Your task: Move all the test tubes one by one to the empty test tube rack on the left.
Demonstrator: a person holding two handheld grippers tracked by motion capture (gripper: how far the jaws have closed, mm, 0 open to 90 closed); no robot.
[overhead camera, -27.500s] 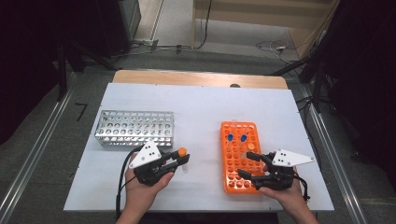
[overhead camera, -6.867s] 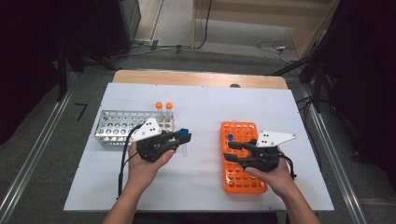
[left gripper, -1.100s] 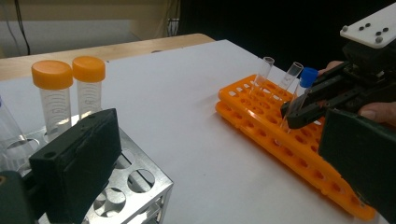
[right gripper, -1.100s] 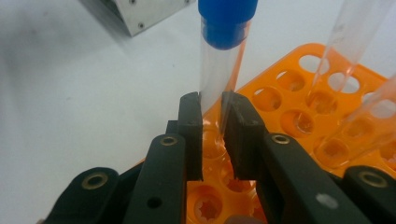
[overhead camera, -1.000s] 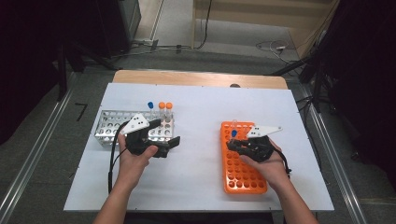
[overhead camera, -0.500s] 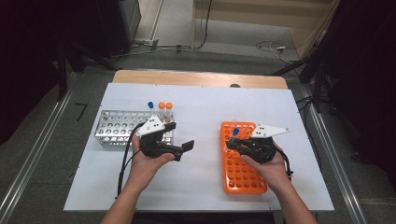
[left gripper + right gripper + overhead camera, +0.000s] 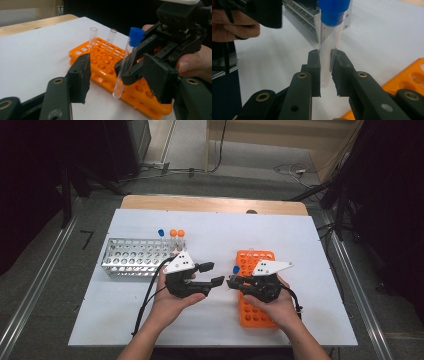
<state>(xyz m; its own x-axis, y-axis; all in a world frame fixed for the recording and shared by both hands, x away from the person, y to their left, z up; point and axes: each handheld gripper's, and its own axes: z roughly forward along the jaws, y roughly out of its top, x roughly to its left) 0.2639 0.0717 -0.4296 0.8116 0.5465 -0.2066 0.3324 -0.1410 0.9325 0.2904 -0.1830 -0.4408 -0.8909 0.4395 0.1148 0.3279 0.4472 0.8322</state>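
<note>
Presently we note the right tool (image 7: 231, 282) clenched on a clear plastic tube with a blue cap (image 7: 329, 40), gripping it about mid-length and holding it tilted above the white surface (image 7: 280, 235), just off the left edge of the orange perforated plastic rack (image 7: 255, 312). Our left tool (image 7: 214, 274) faces it from the left; its jaws have just been closing, and in the left gripper view the tube (image 7: 126, 62) stands between them, the pads not yet pressing on it. Two uncapped clear tubes (image 7: 92, 36) stand at the orange rack's far end. A grey metal rack (image 7: 135, 264) near the left edge carries three capped tubes (image 7: 172, 237) at its far right corner.
</note>
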